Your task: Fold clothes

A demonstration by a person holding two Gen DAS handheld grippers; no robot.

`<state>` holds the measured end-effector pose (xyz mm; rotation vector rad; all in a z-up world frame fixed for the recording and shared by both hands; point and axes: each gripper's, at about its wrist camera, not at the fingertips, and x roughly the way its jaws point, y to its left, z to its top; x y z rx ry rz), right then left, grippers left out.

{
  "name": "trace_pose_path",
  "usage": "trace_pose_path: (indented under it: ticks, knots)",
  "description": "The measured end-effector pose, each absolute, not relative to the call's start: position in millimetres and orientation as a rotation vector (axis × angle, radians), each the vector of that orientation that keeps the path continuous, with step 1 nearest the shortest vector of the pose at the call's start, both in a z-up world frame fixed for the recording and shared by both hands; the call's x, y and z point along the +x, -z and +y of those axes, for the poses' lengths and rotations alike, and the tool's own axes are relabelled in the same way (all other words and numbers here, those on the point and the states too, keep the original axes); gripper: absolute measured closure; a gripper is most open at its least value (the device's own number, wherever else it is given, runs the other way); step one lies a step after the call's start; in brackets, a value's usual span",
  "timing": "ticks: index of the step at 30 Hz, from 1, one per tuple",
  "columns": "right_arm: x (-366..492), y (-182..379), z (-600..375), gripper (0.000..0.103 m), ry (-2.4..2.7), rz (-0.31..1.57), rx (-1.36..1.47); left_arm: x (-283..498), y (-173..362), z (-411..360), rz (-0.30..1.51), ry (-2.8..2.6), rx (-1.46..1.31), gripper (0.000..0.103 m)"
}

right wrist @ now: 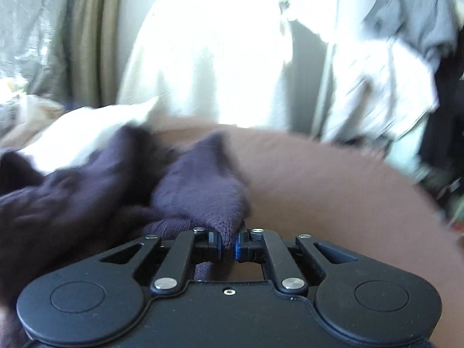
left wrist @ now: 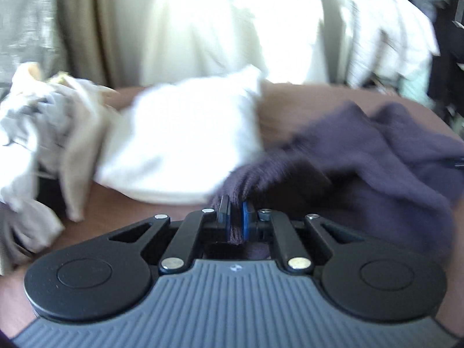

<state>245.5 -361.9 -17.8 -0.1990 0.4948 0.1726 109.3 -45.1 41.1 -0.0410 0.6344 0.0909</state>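
A dark purple knit garment lies crumpled on the brown surface. My left gripper is shut on an edge of it, with the cloth pinched between the blue pads. The same purple garment shows in the right wrist view. My right gripper is shut on another edge of it, and the cloth rises in a peak ahead of the fingers. Both views are blurred by motion.
A white folded cloth lies just beyond the left gripper, and also shows at the left of the right wrist view. A heap of beige and grey clothes sits at far left. White hanging garments and curtains stand behind the surface.
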Motion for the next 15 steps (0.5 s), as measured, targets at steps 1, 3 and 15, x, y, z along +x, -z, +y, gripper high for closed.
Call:
trace_pose_path:
  ticks: [1, 3, 15]
  knots:
    - [252, 6, -368, 0.096, -0.126, 0.472, -0.229, 111, -46, -34, 0.622, -0.121, -0.054, 0.096]
    - [267, -18, -381, 0.097, -0.034, 0.429, -0.283, 114, -53, -14, 0.597, -0.18, -0.074, 0.096]
    - [370, -80, -466, 0.083, 0.143, 0.595, 0.139, 139, -50, 53, 0.557, -0.339, -0.021, 0.096]
